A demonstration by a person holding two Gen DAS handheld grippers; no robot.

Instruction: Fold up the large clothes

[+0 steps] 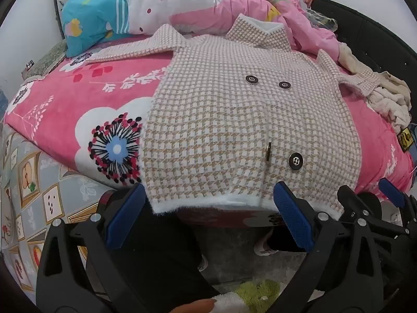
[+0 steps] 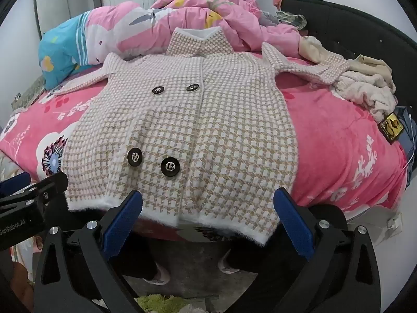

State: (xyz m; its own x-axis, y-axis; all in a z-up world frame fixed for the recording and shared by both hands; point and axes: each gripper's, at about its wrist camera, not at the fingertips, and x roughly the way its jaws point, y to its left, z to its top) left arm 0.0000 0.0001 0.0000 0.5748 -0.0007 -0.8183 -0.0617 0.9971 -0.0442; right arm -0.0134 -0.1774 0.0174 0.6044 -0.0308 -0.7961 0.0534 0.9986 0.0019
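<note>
Left wrist view. We look down along the left gripper (image 1: pixel 208 210), jaws spread wide, nothing between the blue pads (image 1: pixel 125 215). Just past the pads lies the coat (image 1: pixel 234 120), a beige-and-white houndstooth piece, spread flat and face up on the bed (image 1: pixel 65 120). Its white fuzzy hem (image 1: pixel 208 204) hangs at the near edge of the mattress, between the two fingers as we see it, but not pinched. Four dark buttons (image 1: pixel 295 161) show in two pairs; one of the lower pair stands on edge. The collar (image 1: pixel 258 32) points away from us toward a heap of pink duvet (image 1: pixel 203 5). One sleeve runs out to the left, the other to the right, ending on a cream pile of clothes (image 1: pixel 388 99). The bed cover is pink with white flowers. At lower right we catch the right gripper (image 1: pixel 391 200), seen from the side, near the hem's right corner. Below, dark trouser legs and a bit of floor; a fingertip (image 1: pixel 195 306) shows at the bottom edge.

Right wrist view. The right gripper (image 2: pixel 208 210) also stands fully open, pads (image 2: pixel 293 224) empty. The coat (image 2: pixel 208 120) lies the same way, hem (image 2: pixel 182 217) nearest us, the right hem corner just inside the right pad. The front edge runs straight up the middle to the collar (image 2: pixel 199 39). At left edge, part of the left gripper (image 2: pixel 31 190), beside the hem's left corner. A black headboard (image 2: pixel 351 26) bounds the bed (image 2: pixel 338 140) at right. Shoes show on the floor below.
</note>
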